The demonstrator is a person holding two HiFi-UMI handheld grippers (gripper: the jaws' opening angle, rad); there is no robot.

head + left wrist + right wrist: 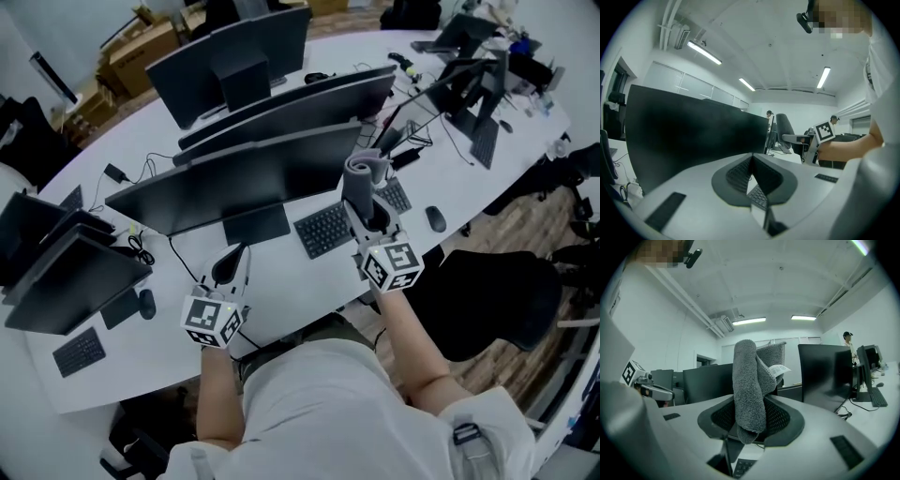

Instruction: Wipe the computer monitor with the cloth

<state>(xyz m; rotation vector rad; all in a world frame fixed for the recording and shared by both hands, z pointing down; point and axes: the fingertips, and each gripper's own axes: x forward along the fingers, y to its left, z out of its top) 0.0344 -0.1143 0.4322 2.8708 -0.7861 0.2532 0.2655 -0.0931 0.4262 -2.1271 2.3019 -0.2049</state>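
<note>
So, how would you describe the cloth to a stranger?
On the long white desk, look at the right end of the nearest monitor. The right gripper holds the cloth upright: a grey fluffy roll, the only soft thing there.

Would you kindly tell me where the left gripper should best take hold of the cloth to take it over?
Probably the free upper fold of the cloth, which stands upright above the right gripper clamping its lower end. Come in level from the left, after opening the left gripper, whose jaws are together.
</note>
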